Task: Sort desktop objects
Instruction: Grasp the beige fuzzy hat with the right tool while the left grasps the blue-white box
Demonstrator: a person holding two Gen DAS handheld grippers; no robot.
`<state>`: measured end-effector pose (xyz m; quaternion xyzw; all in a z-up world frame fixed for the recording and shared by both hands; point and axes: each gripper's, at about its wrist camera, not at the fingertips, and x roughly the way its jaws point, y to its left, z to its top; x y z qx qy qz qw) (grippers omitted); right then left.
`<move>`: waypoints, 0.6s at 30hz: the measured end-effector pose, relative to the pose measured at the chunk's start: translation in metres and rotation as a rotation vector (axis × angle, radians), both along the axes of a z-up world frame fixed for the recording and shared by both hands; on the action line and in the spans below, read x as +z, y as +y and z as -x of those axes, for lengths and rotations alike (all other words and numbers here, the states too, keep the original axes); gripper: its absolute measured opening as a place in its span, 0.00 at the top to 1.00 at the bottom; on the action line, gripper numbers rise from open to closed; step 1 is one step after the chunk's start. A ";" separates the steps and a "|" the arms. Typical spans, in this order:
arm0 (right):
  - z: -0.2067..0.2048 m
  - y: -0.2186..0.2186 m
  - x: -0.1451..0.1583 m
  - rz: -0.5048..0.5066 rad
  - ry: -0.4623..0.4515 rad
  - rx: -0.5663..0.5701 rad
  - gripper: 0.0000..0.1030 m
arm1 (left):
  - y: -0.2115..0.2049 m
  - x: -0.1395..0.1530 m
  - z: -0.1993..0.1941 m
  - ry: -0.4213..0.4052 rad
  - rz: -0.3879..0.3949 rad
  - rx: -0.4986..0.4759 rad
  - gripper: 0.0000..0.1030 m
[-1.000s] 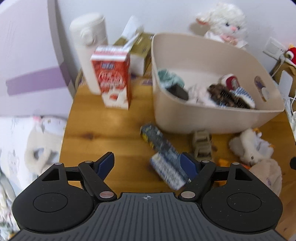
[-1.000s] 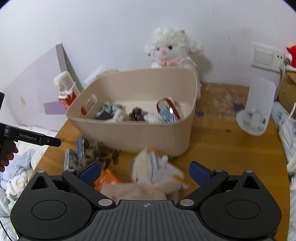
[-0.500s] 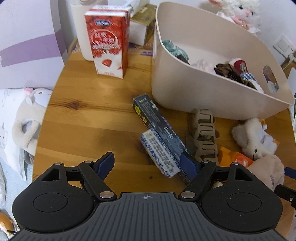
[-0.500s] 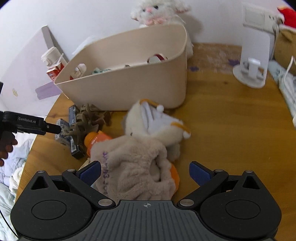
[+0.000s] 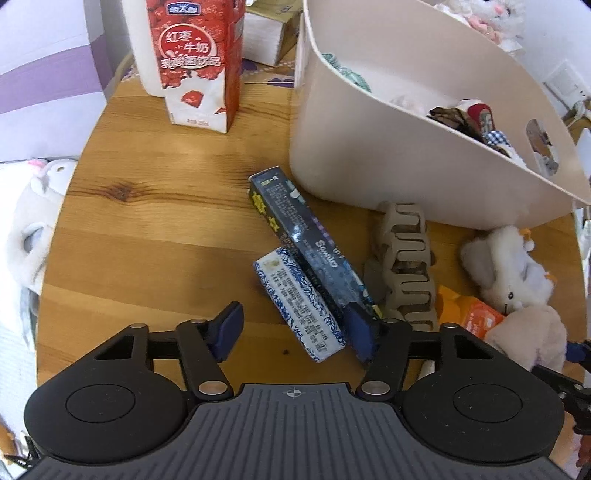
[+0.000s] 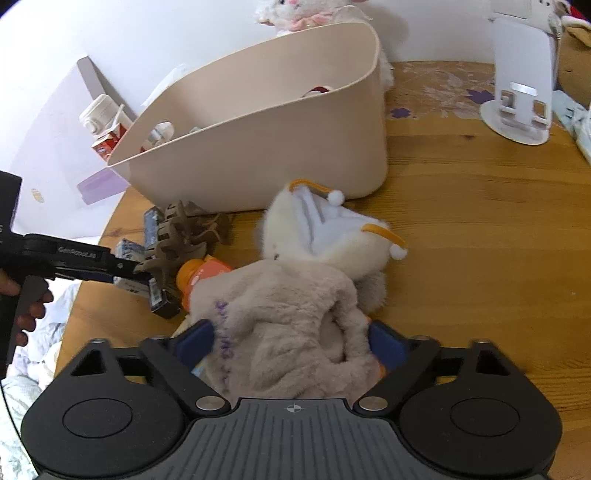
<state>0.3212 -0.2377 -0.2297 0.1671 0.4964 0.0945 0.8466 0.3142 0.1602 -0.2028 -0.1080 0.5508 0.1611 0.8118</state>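
Observation:
My left gripper [image 5: 295, 330] is open, low over the wooden table [image 5: 147, 236]. A white-and-blue patterned box [image 5: 299, 301] lies between its fingers, beside a long dark blue box [image 5: 306, 240]. A tan hair claw [image 5: 404, 258] lies right of them. My right gripper [image 6: 291, 341] is open around a beige plush pouch [image 6: 280, 317], which fills the gap between the fingers. A white plush toy [image 6: 328, 232] and an orange packet [image 6: 201, 273] lie just beyond. The beige bin [image 5: 406, 122] holds several small items.
A red milk carton [image 5: 197, 62] and a white bottle stand at the back left. A white phone stand [image 6: 521, 92] stands at the back right. A white lamb plush [image 6: 306, 9] sits behind the bin. The left gripper shows in the right wrist view [image 6: 85, 266].
Both grippers have moved down and forward toward the table. The patterned box now lies between my left fingers, and the beige pouch now sits between my right fingers.

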 end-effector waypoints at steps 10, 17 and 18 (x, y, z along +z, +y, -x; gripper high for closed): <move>0.001 -0.004 0.002 0.039 0.001 0.006 0.64 | -0.003 0.004 0.000 -0.024 -0.020 -0.009 0.79; 0.007 -0.001 0.010 0.086 -0.024 0.069 0.81 | -0.004 0.007 0.010 -0.047 -0.066 -0.012 0.81; 0.009 0.000 0.012 0.090 -0.031 0.075 0.82 | -0.005 0.007 0.011 -0.048 -0.070 -0.018 0.81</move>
